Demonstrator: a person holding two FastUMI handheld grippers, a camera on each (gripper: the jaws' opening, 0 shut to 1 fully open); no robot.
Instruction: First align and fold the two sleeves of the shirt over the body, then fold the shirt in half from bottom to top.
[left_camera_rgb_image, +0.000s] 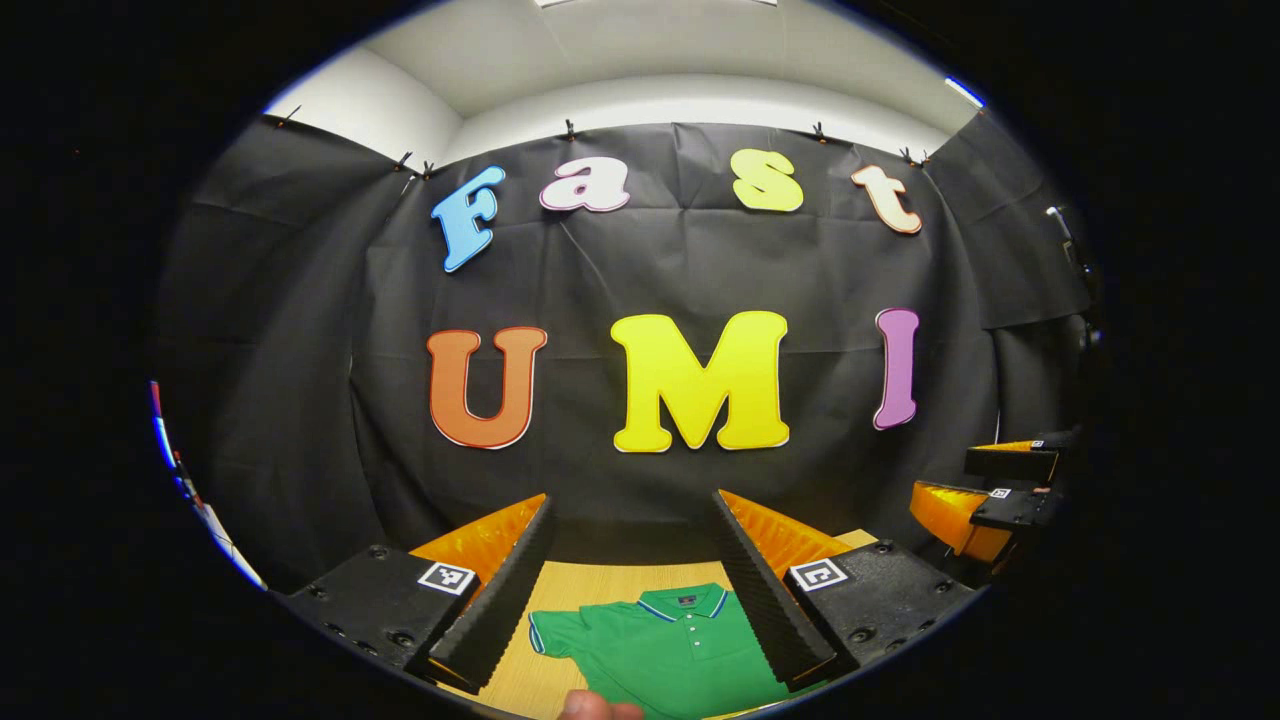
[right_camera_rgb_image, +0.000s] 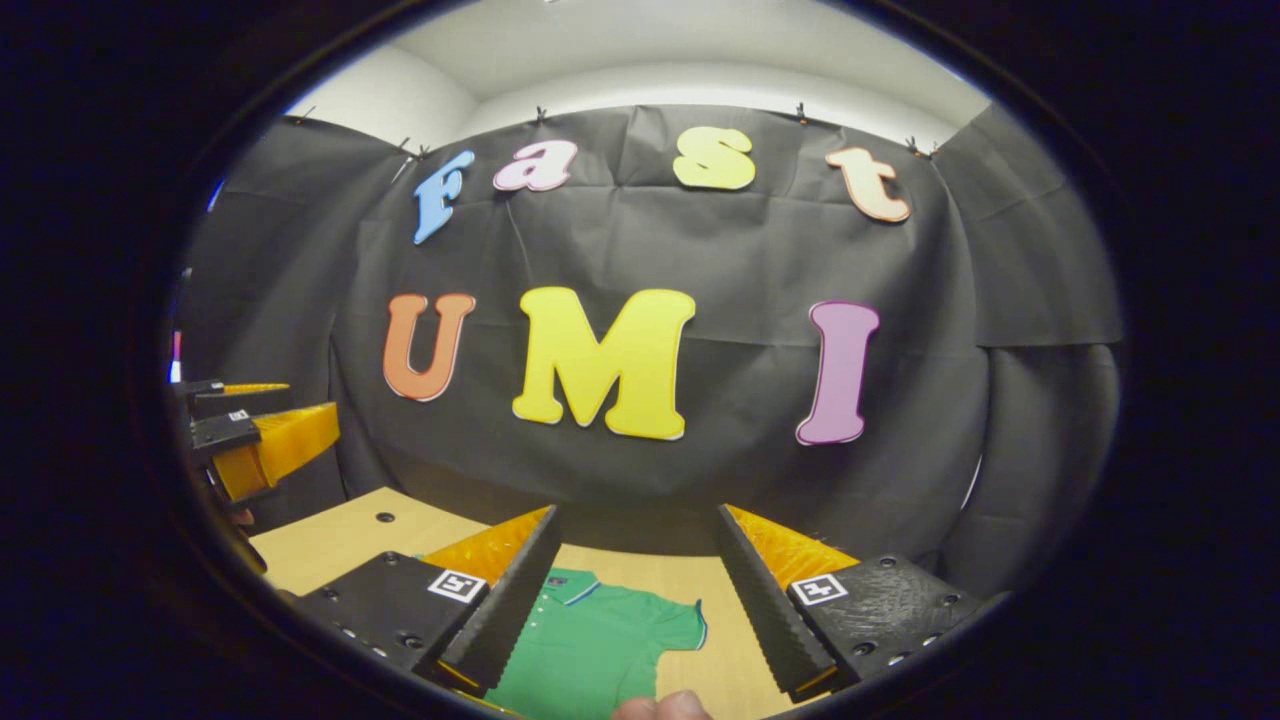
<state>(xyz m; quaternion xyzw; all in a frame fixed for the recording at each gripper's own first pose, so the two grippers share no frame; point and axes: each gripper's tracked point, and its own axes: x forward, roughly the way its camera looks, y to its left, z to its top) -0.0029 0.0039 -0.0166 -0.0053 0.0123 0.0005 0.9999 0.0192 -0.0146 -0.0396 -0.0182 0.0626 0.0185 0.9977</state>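
Shirt (left_camera_rgb_image: 680, 650) lies flat on table (right_camera_rgb_image: 340, 540), both tongs gaping above

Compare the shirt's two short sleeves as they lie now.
The sleeve in the left gripper view points toward that picture's left; the sleeve in the right gripper view points toward its right. Both lie flat, spread out from the green shirt on the wooden table, unfolded, each with a light-trimmed cuff.
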